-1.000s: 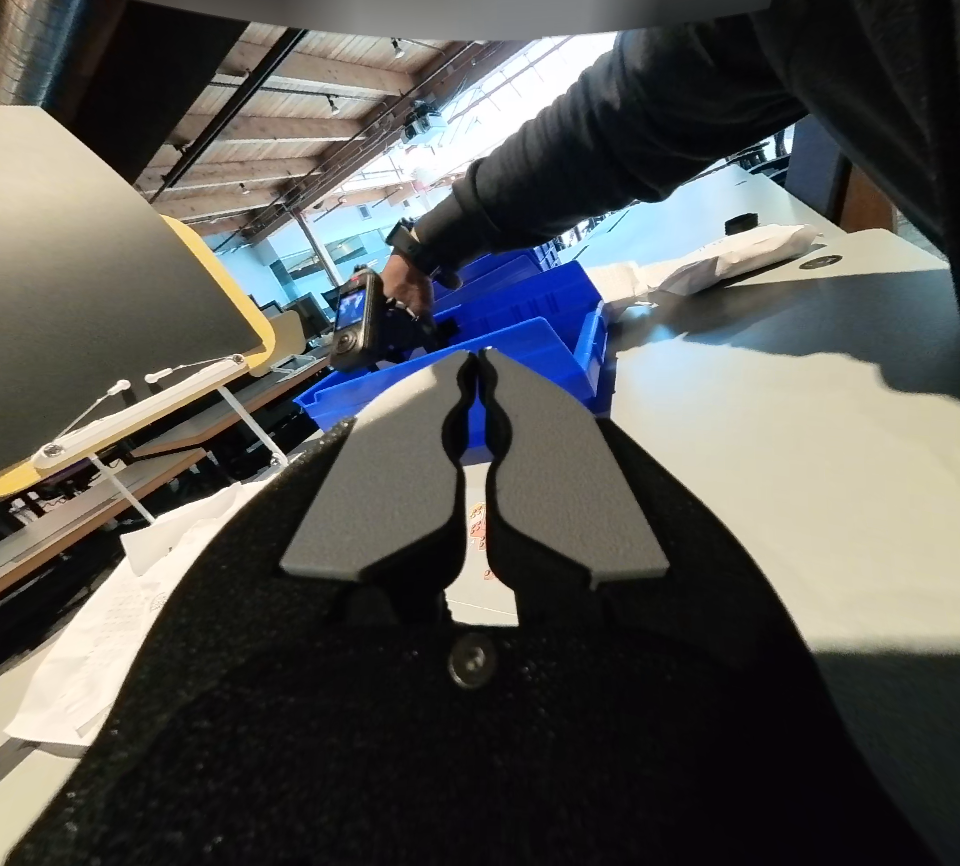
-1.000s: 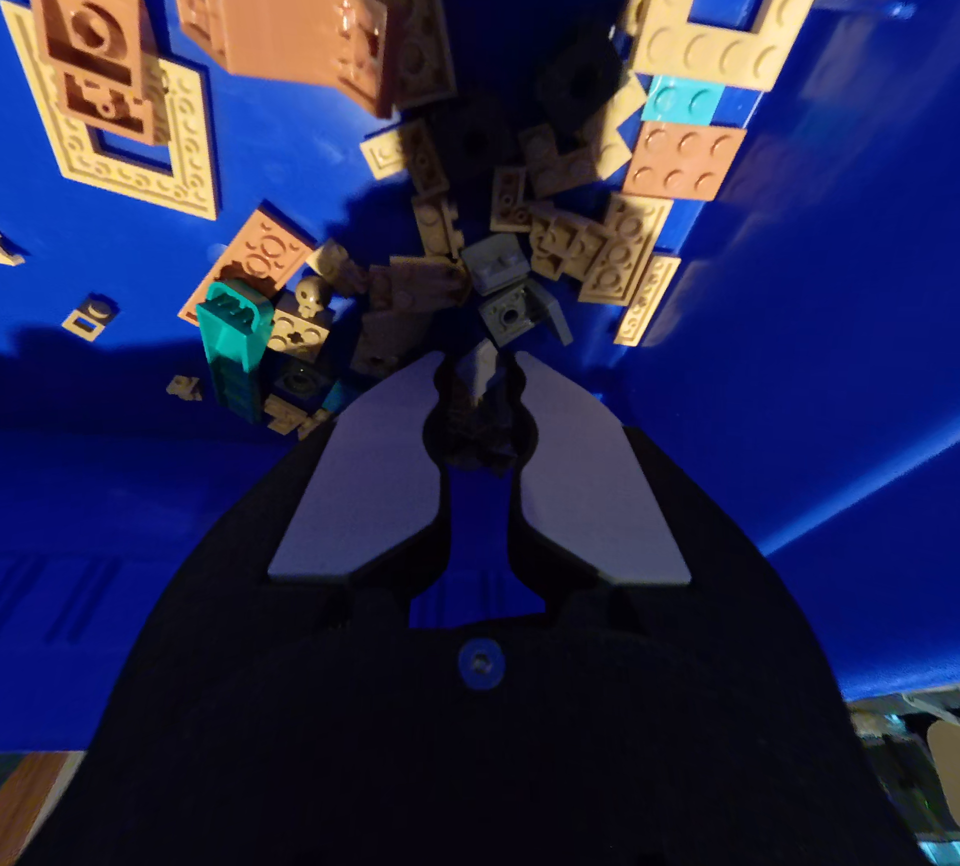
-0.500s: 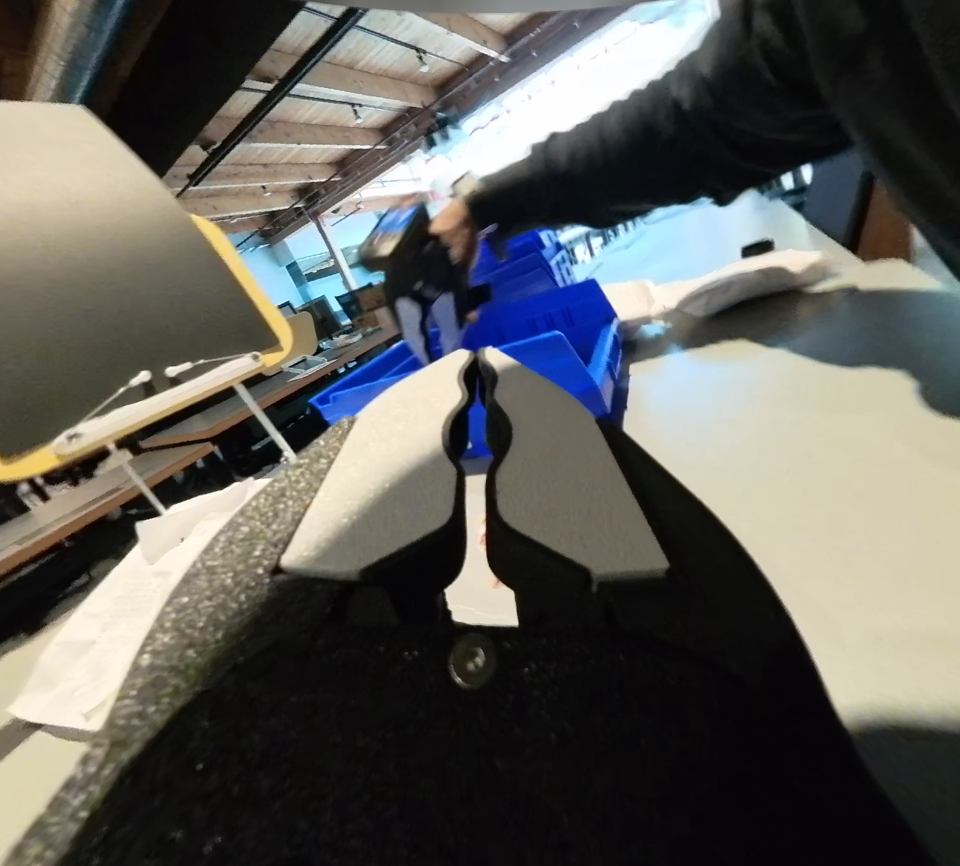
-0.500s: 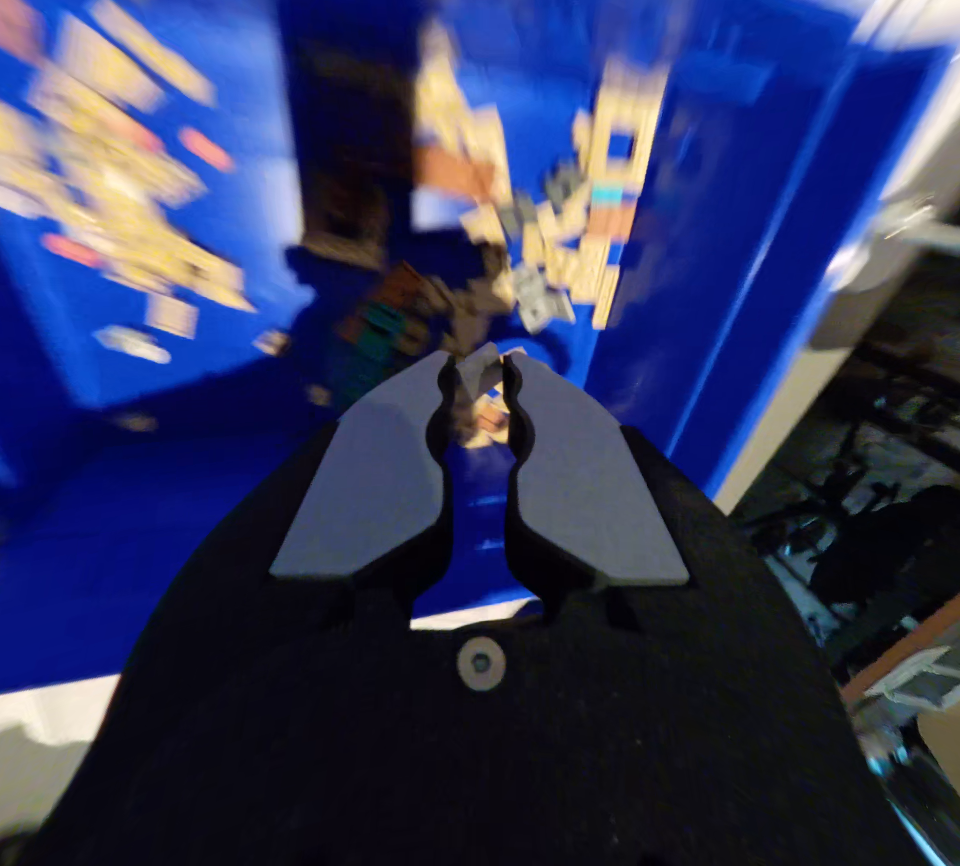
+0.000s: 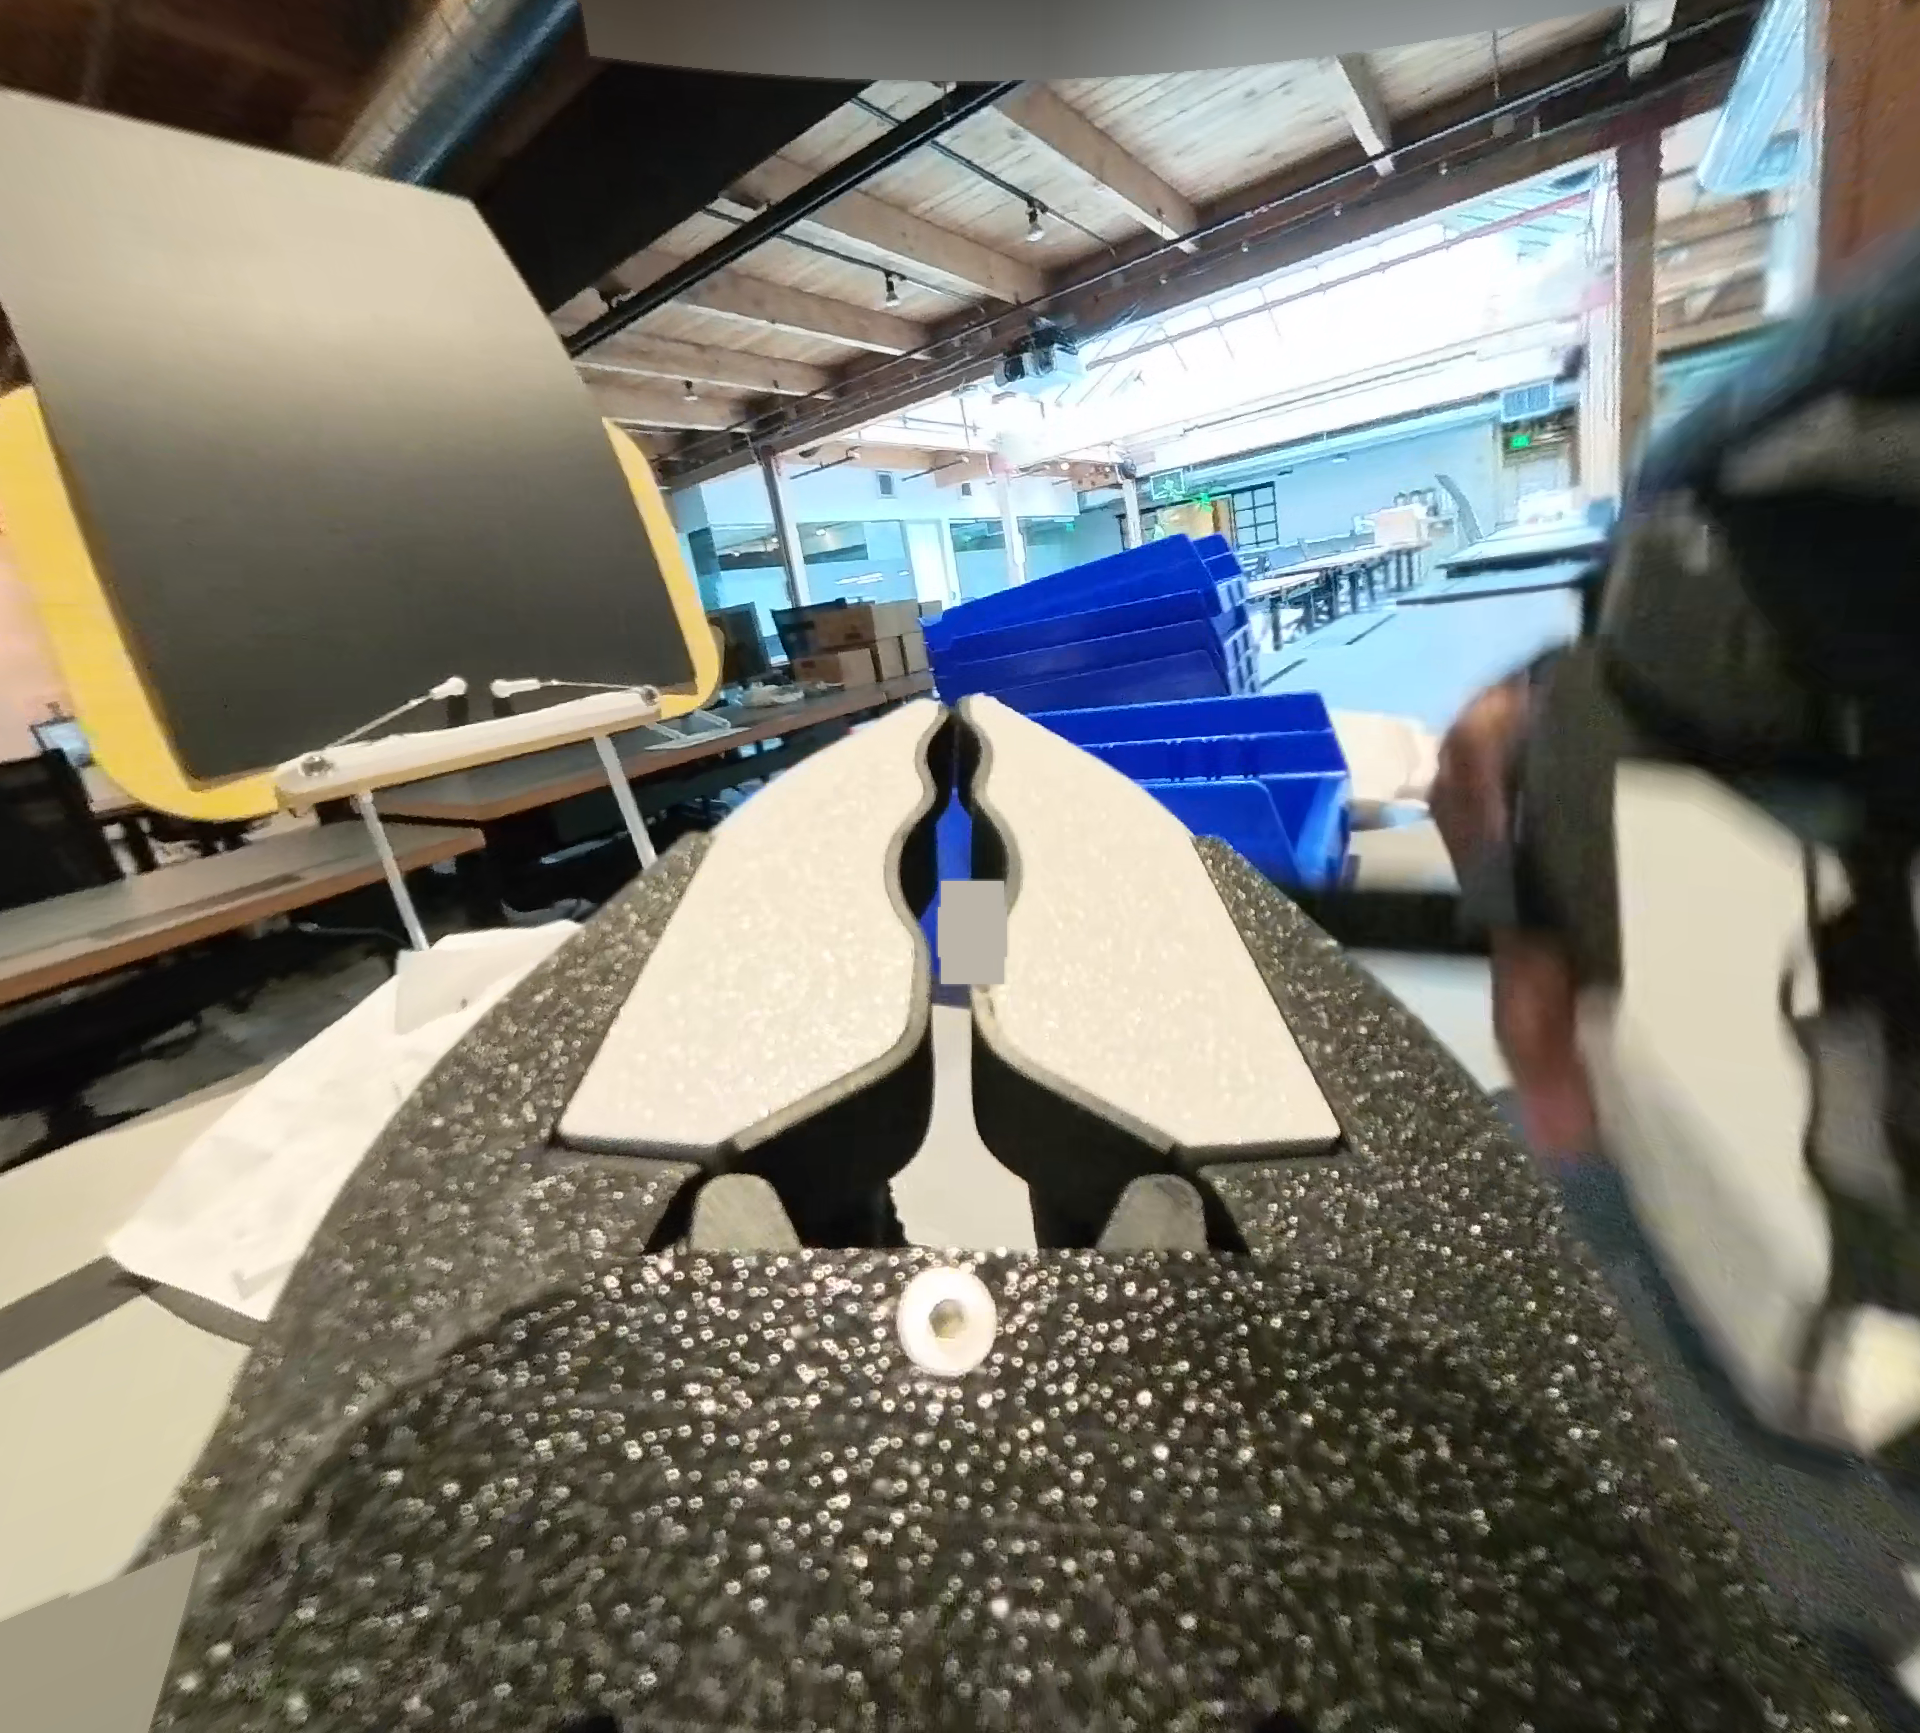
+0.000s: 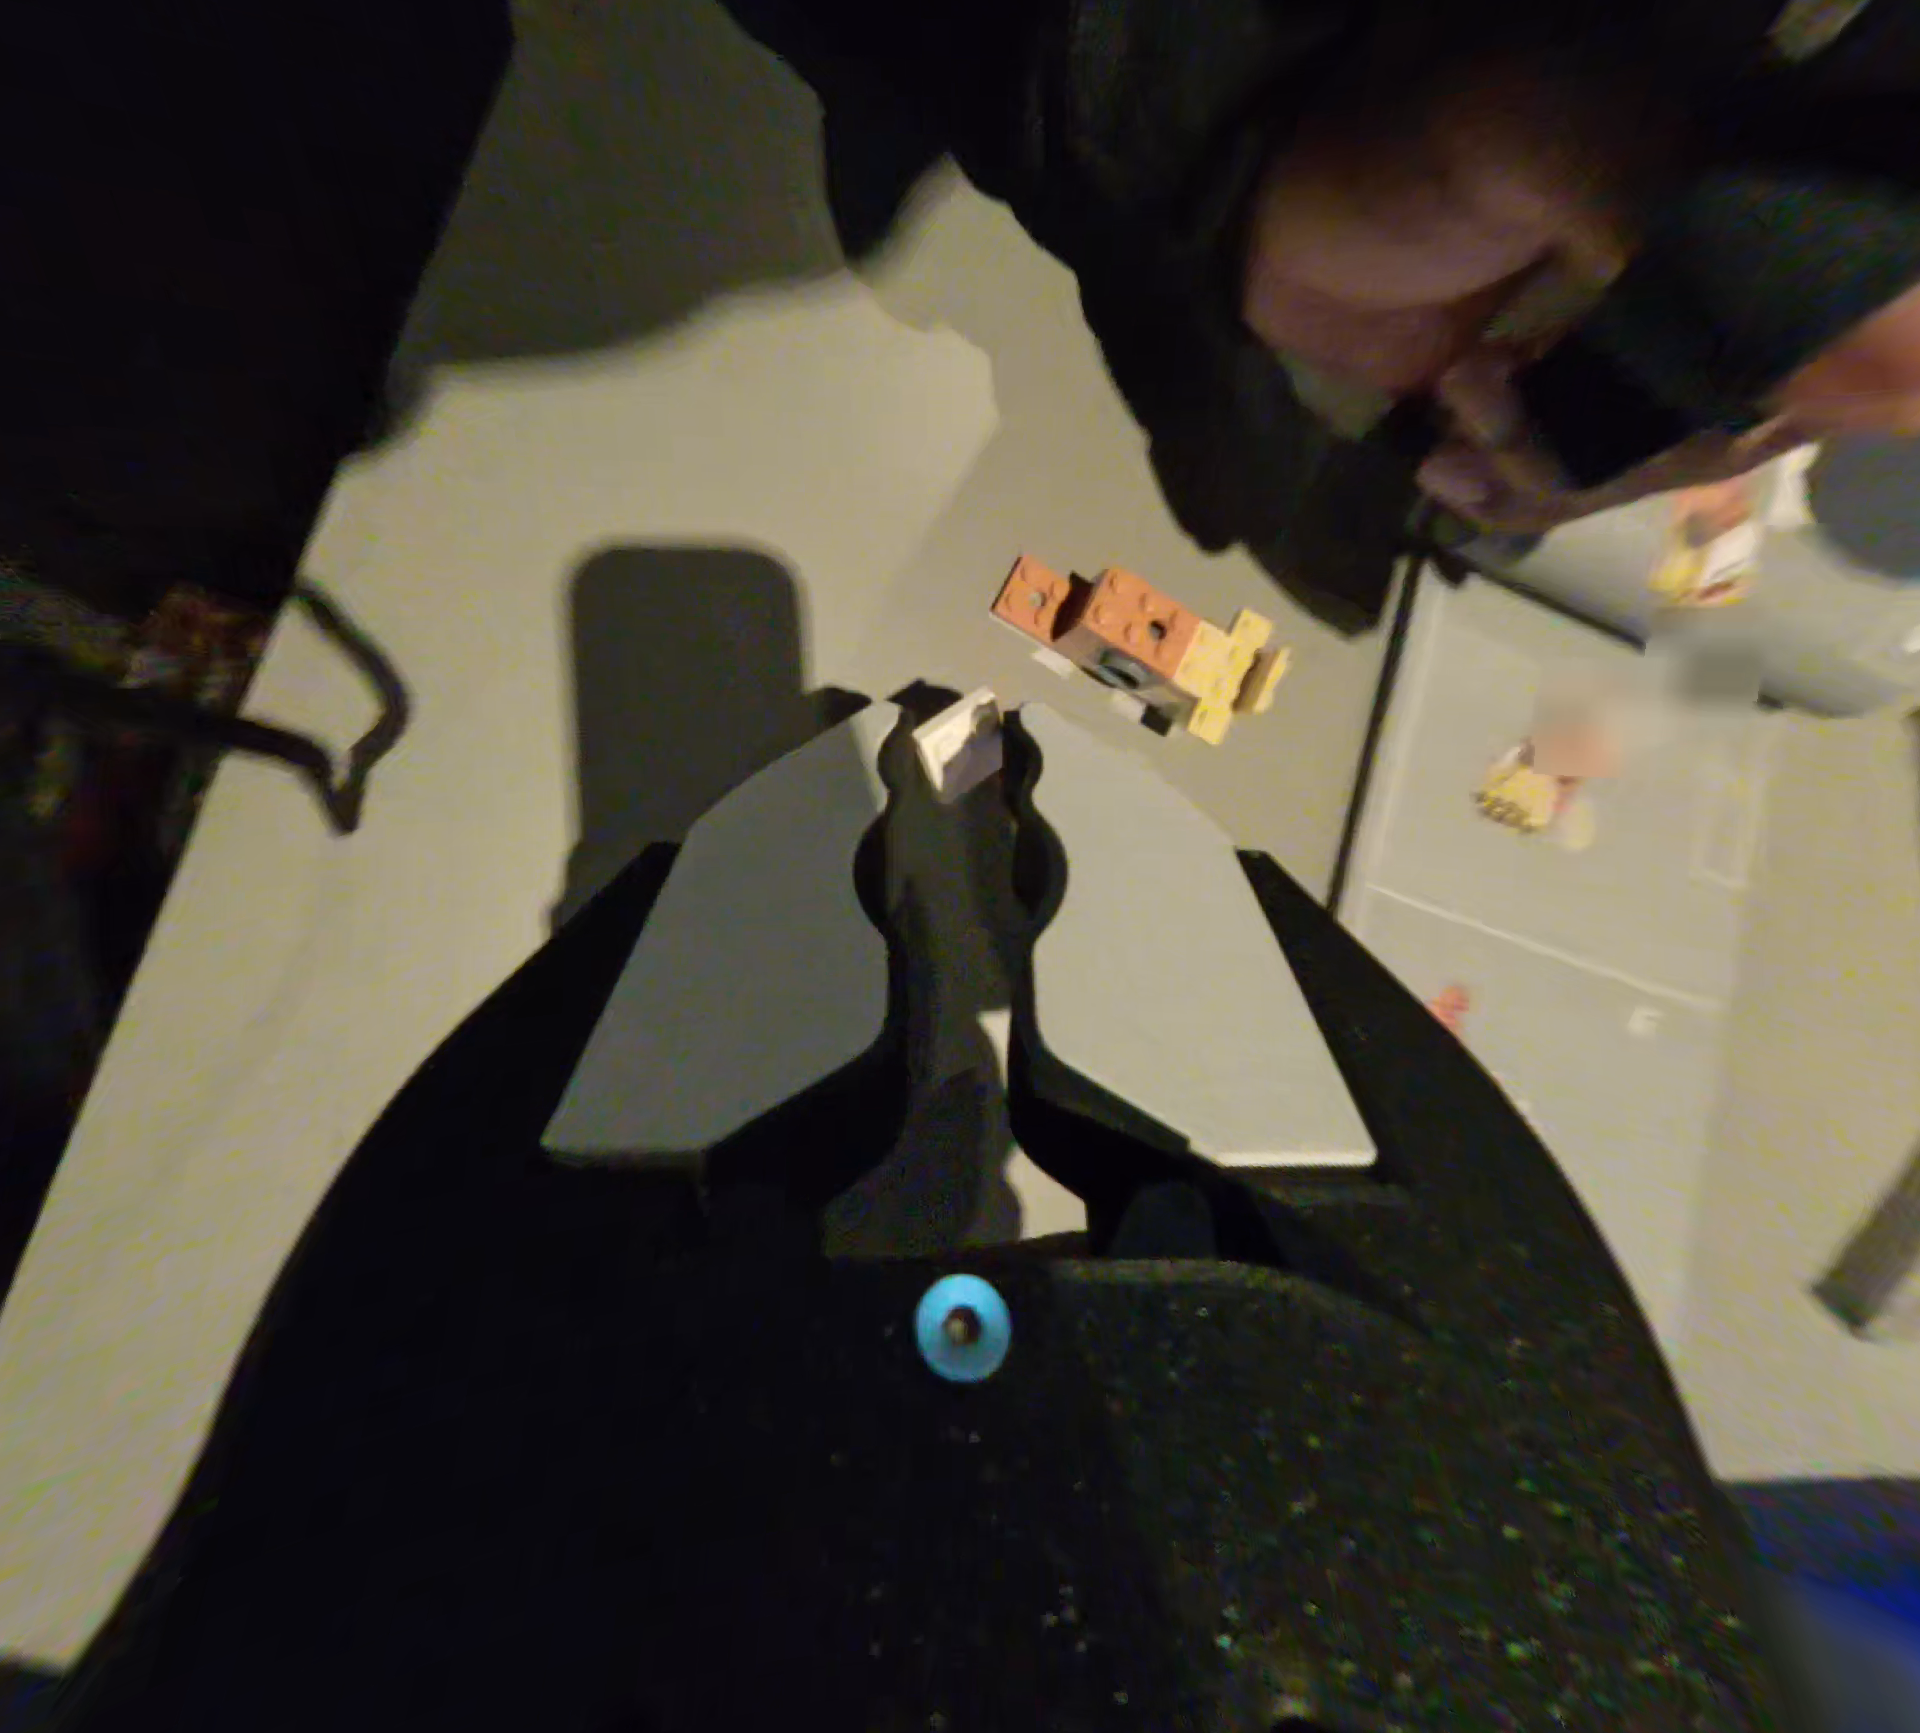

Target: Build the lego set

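My right gripper (image 6: 961, 725) is shut on a small light grey lego piece (image 6: 961, 740) held at its fingertips above the grey table (image 6: 644, 457). A partly built lego model (image 6: 1143, 644) of brown, tan and dark grey bricks lies on the table just beyond and to the right of the tips. My left gripper (image 5: 954, 715) is shut with nothing between its fingers; it hovers above the table and points at the blue bins (image 5: 1174, 727). The right gripper also shows blurred at the right edge of the left wrist view (image 5: 1745, 1008).
A row of blue bins stands at the far table edge. A black and yellow board on a white stand (image 5: 312, 520) is at the left. White paper (image 5: 291, 1122) lies below it. An instruction sheet (image 6: 1579, 748) lies right of the model. A person's hand and dark sleeve (image 6: 1403, 281) hang above it.
My right gripper has left the blue bin with the grey piece and swung over to the table near the model. The left gripper stays shut and has tilted slightly.
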